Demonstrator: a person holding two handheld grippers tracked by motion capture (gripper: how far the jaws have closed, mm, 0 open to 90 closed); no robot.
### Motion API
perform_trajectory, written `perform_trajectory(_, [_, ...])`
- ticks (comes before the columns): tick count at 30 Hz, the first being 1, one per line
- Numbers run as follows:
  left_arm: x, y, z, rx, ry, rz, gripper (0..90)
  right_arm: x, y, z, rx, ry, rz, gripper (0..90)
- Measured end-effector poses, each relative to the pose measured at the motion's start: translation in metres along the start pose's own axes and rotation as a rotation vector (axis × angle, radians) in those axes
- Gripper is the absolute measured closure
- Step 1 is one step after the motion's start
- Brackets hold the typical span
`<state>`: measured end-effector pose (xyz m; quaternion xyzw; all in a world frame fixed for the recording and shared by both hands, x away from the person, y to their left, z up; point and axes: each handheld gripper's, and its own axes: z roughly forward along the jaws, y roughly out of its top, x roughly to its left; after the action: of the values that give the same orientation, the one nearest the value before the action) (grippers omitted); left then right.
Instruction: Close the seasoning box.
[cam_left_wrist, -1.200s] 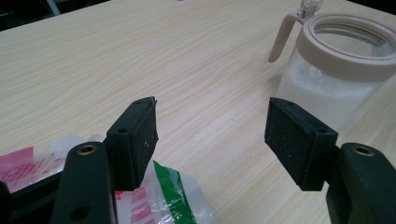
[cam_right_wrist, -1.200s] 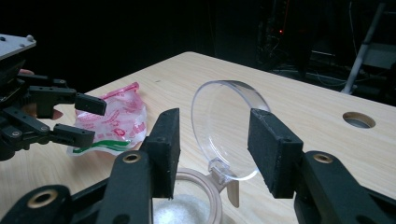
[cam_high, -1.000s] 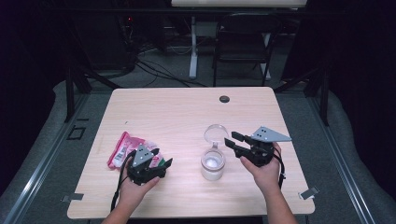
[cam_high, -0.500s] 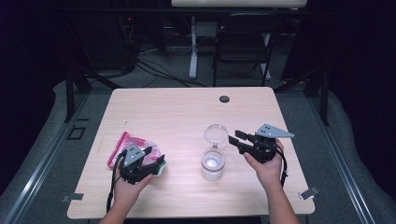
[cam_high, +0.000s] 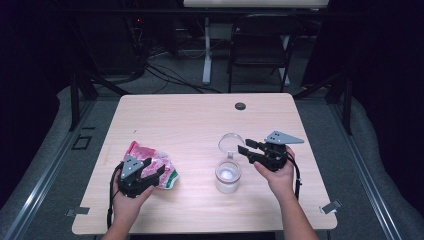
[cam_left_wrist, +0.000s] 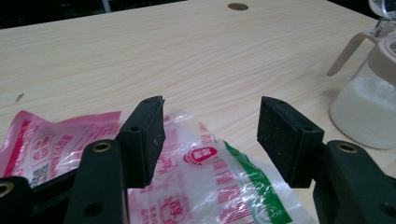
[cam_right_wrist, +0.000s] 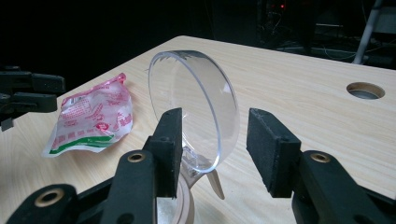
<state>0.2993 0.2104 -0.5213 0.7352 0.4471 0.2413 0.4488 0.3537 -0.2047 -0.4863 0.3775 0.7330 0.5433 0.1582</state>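
Note:
A crumpled pink, white and green plastic bag lies at the table's front left. My left gripper hovers over it. Its jaws have just been closing a little but stand open, the bag lies under the gap, and the pads do not press it. A glass jar of white powder stands in the middle with its clear hinged lid tipped up. My right gripper points left at that lid. Its jaws have just been opening, and the lid stands between the fingers without being gripped.
A round cable hole sits near the table's far edge. The jar stands to the right of the left gripper. From the right gripper, the bag and the other gripper lie far left. Dark chairs and cables stand beyond the table.
The left gripper has slid to the left and now sits over the bag. The right gripper has shifted only slightly beside the lid, and its jaws stand wider.

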Motion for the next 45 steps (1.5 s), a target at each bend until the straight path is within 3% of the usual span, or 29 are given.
perform_trajectory(9, [0.009,-0.006,-0.011,-0.004,0.042,-0.026,41.1,0.001,0.004,0.012,-0.001,0.017,0.002,56.0])
perform_trajectory(17, [0.014,-0.009,-0.016,-0.001,0.064,-0.036,41.1,0.000,0.009,0.014,0.005,0.020,-0.009,61.7])
perform_trajectory(25, [0.014,-0.009,-0.015,-0.003,0.063,-0.039,41.1,0.002,0.011,0.011,-0.001,0.018,-0.024,65.9])
perform_trajectory(45, [0.010,-0.003,-0.003,-0.001,0.030,-0.029,41.0,0.018,0.008,0.003,0.013,0.006,-0.099,61.5])
